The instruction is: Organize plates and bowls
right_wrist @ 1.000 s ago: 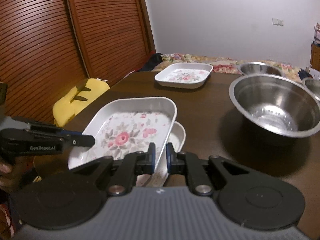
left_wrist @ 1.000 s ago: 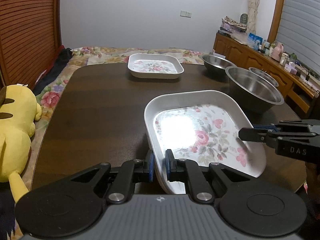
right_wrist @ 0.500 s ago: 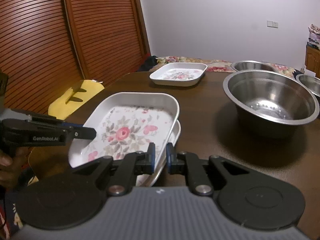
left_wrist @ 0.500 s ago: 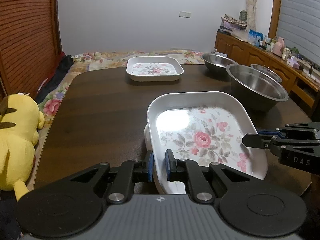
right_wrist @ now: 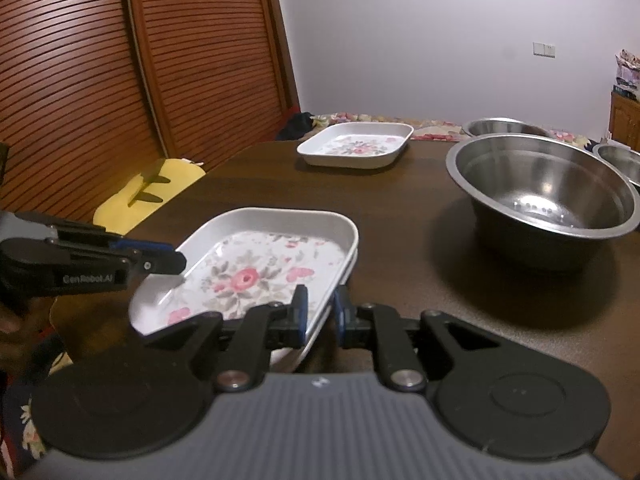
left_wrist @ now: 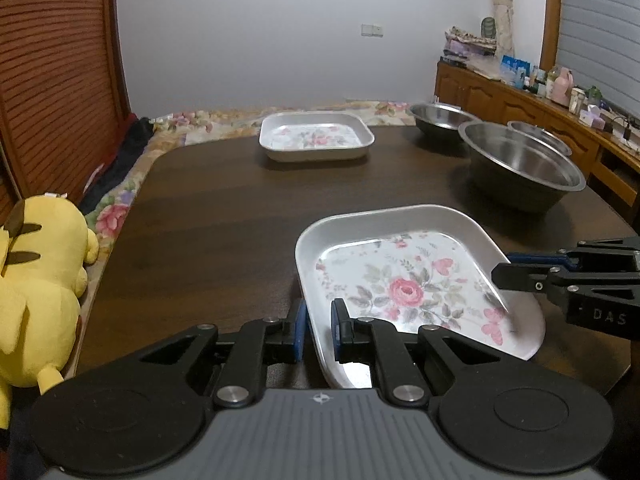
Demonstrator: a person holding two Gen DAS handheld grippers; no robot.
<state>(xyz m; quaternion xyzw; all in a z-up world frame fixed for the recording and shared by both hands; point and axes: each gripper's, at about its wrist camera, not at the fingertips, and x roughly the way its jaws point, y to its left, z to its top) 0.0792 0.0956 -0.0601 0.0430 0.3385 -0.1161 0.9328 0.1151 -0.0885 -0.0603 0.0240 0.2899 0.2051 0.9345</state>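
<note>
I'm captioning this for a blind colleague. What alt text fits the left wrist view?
The left gripper grips the near rim of a floral plate on a dark table, while the right gripper reaches its far side. Beyond sit another floral plate and steel bowls; a yellow plush lies left.

Dim indoor light, strong fisheye bending at the edges.
The dark wooden table (left_wrist: 208, 216) shows soft sheen; the large steel bowl (right_wrist: 548, 188) casts a dark shadow.

Plain white wall (left_wrist: 260, 40) at frame top; reddish-brown slatted wooden doors (right_wrist: 100, 80) upper left; cluttered wooden sideboard (left_wrist: 520, 100) upper right.
</note>
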